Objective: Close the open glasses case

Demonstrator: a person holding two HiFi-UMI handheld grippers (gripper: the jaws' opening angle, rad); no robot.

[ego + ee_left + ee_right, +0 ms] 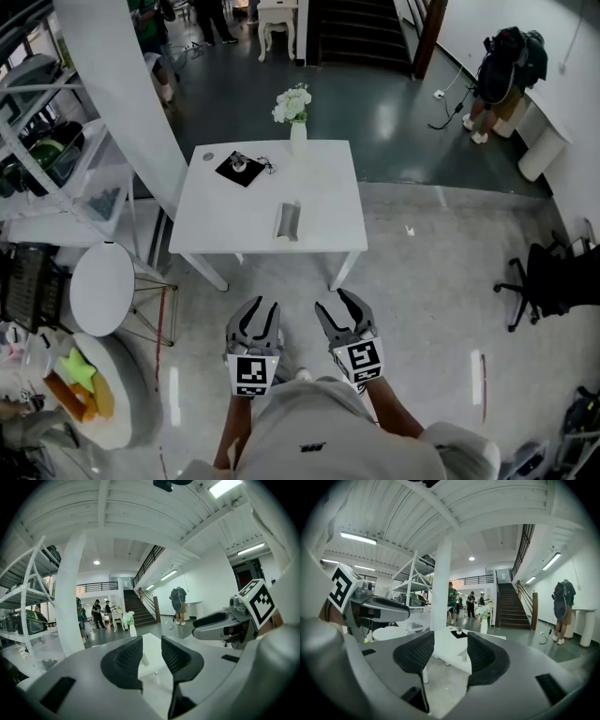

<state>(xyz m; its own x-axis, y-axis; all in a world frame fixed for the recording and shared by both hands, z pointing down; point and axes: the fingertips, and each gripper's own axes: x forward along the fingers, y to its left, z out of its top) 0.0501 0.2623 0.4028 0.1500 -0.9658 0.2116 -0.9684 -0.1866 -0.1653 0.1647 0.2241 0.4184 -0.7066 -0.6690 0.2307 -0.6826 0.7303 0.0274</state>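
Note:
The grey glasses case (288, 221) lies open near the front edge of the white table (323, 192). Both grippers hang close to my body, well short of the table. My left gripper (255, 317) is open with nothing between its fingers. My right gripper (341, 311) is also open and empty. In the left gripper view the left gripper (151, 656) frames the distant table (150, 645), with the right gripper (220, 623) alongside. In the right gripper view the right gripper (450, 656) points at the table (447, 644), and the left gripper (379, 609) shows at the left.
A black mat (241, 169) with a small object and a vase of white flowers (295, 114) sit at the table's far side. A white pillar (122, 84), shelving (47, 150) and a round table (101, 286) stand left. An office chair (548, 281) stands right.

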